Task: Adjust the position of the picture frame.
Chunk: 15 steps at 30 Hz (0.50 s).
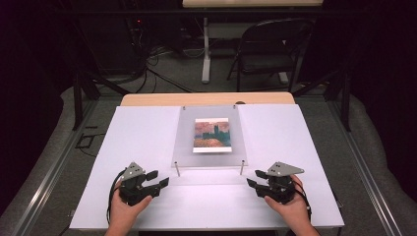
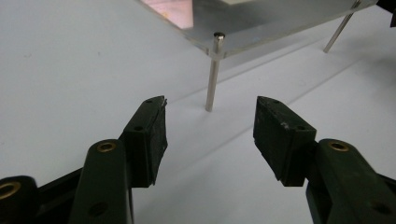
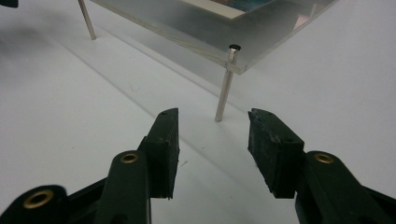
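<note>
Nothing grabbed yet: left gripper (image 1: 158, 179) and right gripper (image 1: 256, 179) both gape empty, each lined up on a metal post (image 2: 213, 74) under the clear frame (image 1: 210, 160), probably acrylic.

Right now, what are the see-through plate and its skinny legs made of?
The clear plate looks like acrylic or glass: you can see through it, and its cut edge shines. Acrylic seems likelier. The thin legs look like polished metal, silvery with bright glints. The picture inside seems to be printed paper.
</note>
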Available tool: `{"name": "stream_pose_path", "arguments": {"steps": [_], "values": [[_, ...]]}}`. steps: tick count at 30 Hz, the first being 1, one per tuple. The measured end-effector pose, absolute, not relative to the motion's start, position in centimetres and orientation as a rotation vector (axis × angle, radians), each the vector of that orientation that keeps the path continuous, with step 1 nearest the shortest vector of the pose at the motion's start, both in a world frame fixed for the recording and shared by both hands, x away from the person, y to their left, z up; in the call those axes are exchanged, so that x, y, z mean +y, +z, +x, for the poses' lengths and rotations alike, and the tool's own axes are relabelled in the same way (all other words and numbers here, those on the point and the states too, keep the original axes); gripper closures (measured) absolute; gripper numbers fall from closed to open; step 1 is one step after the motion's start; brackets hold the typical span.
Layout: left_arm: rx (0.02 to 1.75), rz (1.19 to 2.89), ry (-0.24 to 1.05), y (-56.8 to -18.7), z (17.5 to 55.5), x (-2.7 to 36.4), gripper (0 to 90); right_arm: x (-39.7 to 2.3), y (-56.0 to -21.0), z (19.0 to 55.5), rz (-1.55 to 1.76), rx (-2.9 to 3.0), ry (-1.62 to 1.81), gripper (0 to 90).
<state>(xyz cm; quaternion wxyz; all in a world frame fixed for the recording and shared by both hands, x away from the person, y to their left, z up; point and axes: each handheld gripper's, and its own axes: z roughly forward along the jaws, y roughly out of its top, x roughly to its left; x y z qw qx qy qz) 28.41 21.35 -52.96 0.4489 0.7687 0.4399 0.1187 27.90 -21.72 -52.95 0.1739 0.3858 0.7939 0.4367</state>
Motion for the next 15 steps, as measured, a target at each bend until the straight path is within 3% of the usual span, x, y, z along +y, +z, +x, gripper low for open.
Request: {"name": "stream_pose_path", "arguments": {"steps": [15], "values": [[1.075, 1.946, 0.255, -49.1, 32.4, 20.9, 40.1, -22.5, -50.3, 30.3, 1.091, 2.273, 1.16, 44.8]]}}
